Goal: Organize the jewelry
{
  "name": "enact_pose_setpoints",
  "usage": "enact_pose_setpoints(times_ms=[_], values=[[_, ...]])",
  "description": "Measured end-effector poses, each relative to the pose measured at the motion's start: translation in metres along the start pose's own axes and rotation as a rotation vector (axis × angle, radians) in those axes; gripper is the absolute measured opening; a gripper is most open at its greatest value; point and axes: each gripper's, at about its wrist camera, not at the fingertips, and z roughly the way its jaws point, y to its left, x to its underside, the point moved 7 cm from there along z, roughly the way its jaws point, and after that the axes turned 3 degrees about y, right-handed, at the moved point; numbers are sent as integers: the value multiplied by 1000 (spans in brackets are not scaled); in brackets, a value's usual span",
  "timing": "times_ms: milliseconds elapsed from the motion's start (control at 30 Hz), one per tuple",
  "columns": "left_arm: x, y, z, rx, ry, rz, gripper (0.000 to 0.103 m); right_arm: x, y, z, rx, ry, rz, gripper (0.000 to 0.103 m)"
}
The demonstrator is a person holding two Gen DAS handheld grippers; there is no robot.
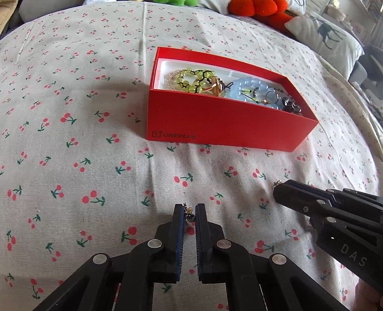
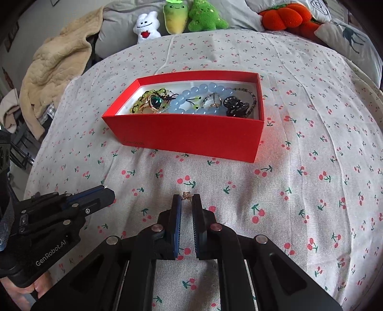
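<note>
One red box (image 2: 191, 136) sits ahead of both grippers, its near wall facing them, with open bedspread (image 2: 299, 191) between it and the fingertips and on every side. The spread is pale with a cherry print; plush toys (image 2: 191, 16) and pillows line the far edge.

The left gripper (image 1: 189, 210) has its jaws narrow, pinching a small earring (image 1: 189, 214). The right gripper (image 2: 186, 199) is likewise narrow, with a gold earring (image 2: 186, 195) at its tips.

Inside the box lie one blue bracelet (image 2: 191, 102), one green bracelet (image 1: 191, 80), one ring (image 2: 154, 103) and other pieces I cannot count.

Bright, soft daylight; sharp centre, strong fisheye bending and dark vignetting at the edges.
</note>
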Motion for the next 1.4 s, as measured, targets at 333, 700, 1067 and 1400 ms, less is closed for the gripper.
enact_pose_setpoints(times_ms=[333, 700, 1067, 1400], values=[[-2, -19, 2, 14, -3, 21, 4, -8, -16, -30, -78, -75, 73, 12], [-3, -25, 6, 16, -2, 23, 4, -19, -34, -30, -87, -74, 131, 12], [-8, -20, 3, 18, -30, -4, 4, -21, -36, -18, -57, -42, 109, 12], [-9, -22, 6, 24, -25, -3, 4, -1, -26, 0, 19, 35, -9, 30]])
